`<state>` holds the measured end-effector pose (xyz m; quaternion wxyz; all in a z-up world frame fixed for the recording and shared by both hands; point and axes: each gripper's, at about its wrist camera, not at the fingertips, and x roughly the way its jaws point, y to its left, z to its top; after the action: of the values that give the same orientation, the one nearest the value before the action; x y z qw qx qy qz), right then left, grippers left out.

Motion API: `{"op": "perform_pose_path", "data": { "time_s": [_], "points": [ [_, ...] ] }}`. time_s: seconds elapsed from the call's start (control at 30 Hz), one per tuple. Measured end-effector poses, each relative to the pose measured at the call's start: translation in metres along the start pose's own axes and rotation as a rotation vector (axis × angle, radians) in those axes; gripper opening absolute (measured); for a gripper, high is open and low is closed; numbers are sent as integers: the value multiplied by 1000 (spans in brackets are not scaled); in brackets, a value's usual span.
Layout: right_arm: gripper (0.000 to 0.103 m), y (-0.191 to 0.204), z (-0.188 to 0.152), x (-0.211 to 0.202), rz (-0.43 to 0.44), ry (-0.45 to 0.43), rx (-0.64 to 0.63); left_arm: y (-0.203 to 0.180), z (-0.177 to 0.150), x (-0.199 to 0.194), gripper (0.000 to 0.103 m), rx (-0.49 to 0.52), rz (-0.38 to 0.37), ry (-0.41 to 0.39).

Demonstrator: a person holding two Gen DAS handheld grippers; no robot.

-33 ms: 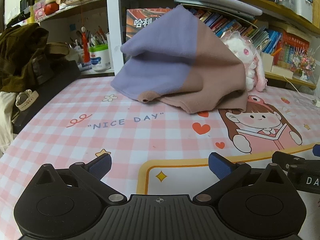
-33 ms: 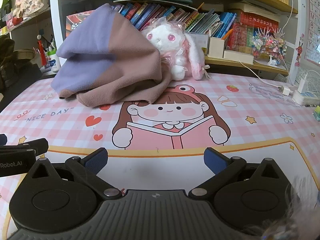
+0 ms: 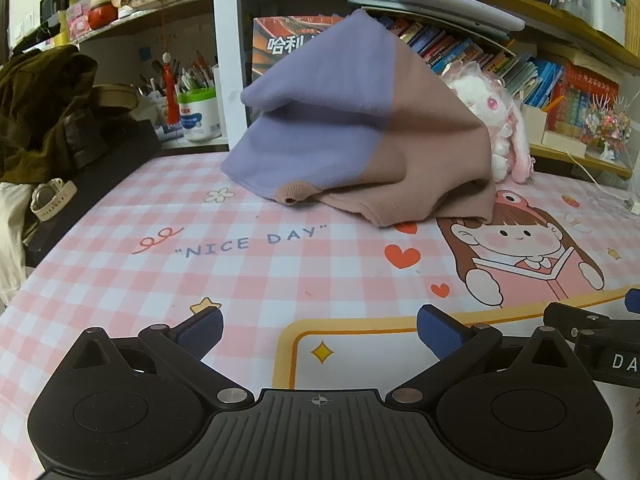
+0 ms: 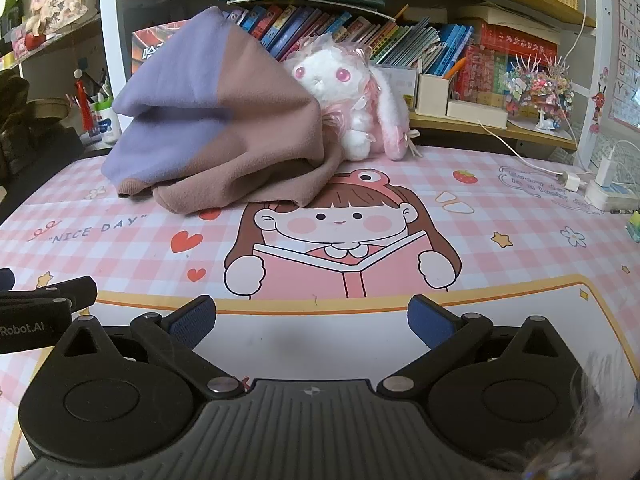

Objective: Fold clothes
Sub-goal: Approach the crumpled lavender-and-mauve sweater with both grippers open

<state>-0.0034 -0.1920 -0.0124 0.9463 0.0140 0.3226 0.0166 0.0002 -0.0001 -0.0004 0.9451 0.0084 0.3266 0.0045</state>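
A lilac and brown garment [image 3: 352, 128] lies heaped in a tall pile at the back of the pink checked desk mat [image 3: 248, 280], leaning against the bookshelf; it also shows in the right wrist view [image 4: 212, 120]. My left gripper [image 3: 320, 332] is open and empty, low over the mat's front, well short of the garment. My right gripper [image 4: 312, 320] is open and empty, beside the left one. Part of the right gripper [image 3: 592, 332] shows at the right edge of the left wrist view, and part of the left gripper [image 4: 36, 304] at the left edge of the right wrist view.
A white plush rabbit [image 4: 352, 100] sits just right of the garment. Bookshelves [image 4: 400, 40] run along the back. A charger and power strip [image 4: 608, 188] lie at the far right. Dark clothing [image 3: 44, 108] and a watch [image 3: 52, 200] sit at the left.
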Motion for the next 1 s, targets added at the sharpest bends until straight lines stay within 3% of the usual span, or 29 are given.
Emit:
{"op": "perform_pose_path", "data": {
  "time_s": [1.0],
  "points": [
    [103,3,1,7,2,14,-3,4,-2,7,103,-13,4,26]
  ]
}}
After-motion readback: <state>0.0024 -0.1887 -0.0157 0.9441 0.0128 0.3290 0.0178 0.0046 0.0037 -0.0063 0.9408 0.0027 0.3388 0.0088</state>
